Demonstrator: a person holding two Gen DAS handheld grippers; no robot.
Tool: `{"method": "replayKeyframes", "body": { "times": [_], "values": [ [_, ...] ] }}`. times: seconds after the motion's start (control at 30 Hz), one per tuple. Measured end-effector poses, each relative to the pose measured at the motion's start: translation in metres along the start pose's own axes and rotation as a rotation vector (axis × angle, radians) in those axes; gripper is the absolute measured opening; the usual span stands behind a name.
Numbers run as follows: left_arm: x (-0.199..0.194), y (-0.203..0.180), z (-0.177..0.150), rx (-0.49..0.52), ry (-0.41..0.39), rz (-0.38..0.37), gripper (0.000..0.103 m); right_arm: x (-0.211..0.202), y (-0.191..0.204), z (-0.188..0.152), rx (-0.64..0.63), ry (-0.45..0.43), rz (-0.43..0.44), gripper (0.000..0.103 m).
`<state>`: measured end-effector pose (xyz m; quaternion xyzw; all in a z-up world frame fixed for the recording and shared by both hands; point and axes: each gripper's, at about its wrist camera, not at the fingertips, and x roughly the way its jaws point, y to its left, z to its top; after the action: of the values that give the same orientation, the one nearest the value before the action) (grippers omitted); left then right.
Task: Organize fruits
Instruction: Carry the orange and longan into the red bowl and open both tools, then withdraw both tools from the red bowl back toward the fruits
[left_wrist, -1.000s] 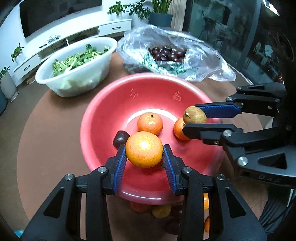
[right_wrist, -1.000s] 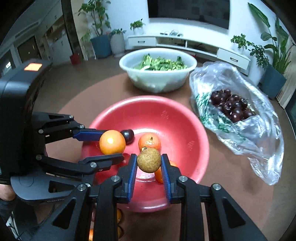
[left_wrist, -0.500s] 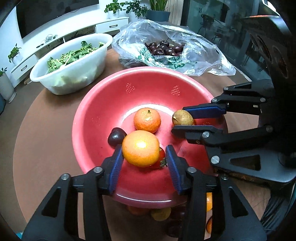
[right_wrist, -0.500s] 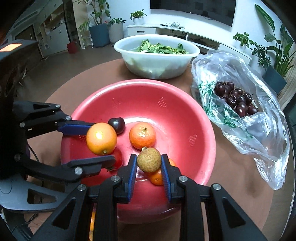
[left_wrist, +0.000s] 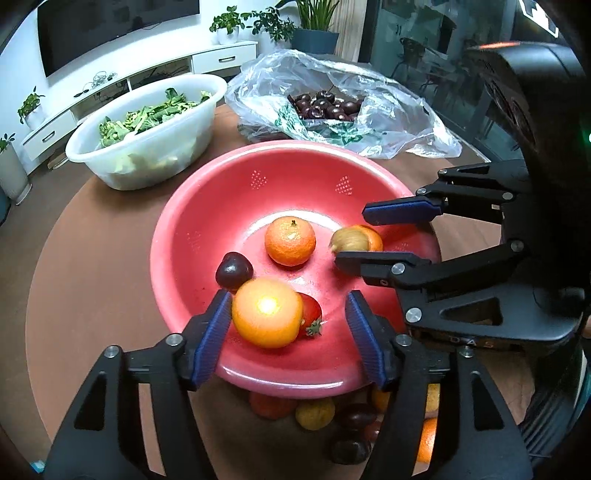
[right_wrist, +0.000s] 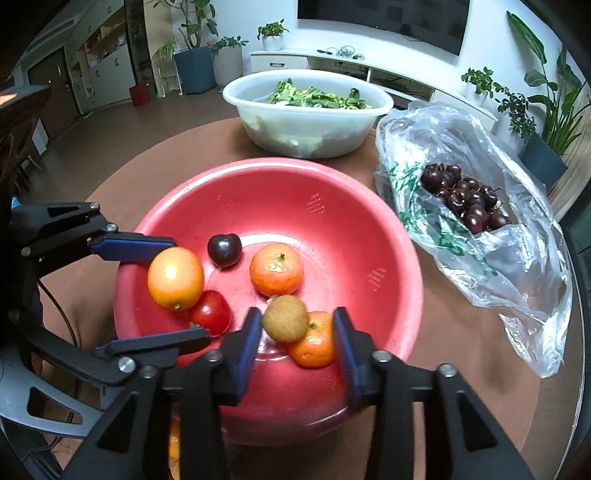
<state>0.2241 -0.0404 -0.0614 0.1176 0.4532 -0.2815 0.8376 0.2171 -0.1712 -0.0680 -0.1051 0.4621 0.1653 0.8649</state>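
Drop step: both tools sit spread open over the red basin (left_wrist: 207, 206), the left gripper (left_wrist: 288, 325) w/ an orange (left_wrist: 266, 313) loose between its pads, touching only the left one, and the right gripper (right_wrist: 297, 332) w/ a small brown fruit (right_wrist: 285, 318) likewise, both blurred as if falling. Next, I'd judge, pull back to the loose fruit pile (left_wrist: 314, 415) on the table just near the basin rim & grab more. Around: tangerine (left_wrist: 290, 240), dark plum (left_wrist: 233, 270), tomato (right_wrist: 209, 312) in the basin; white greens bowl (left_wrist: 147, 162) far left & cherry bag (left_wrist: 332, 107) far right are clear of the path, but the two tools crowd each other.
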Motion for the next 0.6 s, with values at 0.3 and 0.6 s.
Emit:
{"method": "replayKeyframes", "body": {
  "times": [0.3, 0.6],
  "values": [
    [-0.034, -0.004, -0.009, -0.025, -0.069, -0.008, 0.077, -0.022, -0.001, -0.005, 0.011, -0.035, -0.010, 0.052],
    [-0.094, -0.012, -0.070, -0.135, -0.188, 0.010, 0.103, -0.094, 0.001, -0.060, 0.153, -0.172, 0.103, 0.079]
  ]
}}
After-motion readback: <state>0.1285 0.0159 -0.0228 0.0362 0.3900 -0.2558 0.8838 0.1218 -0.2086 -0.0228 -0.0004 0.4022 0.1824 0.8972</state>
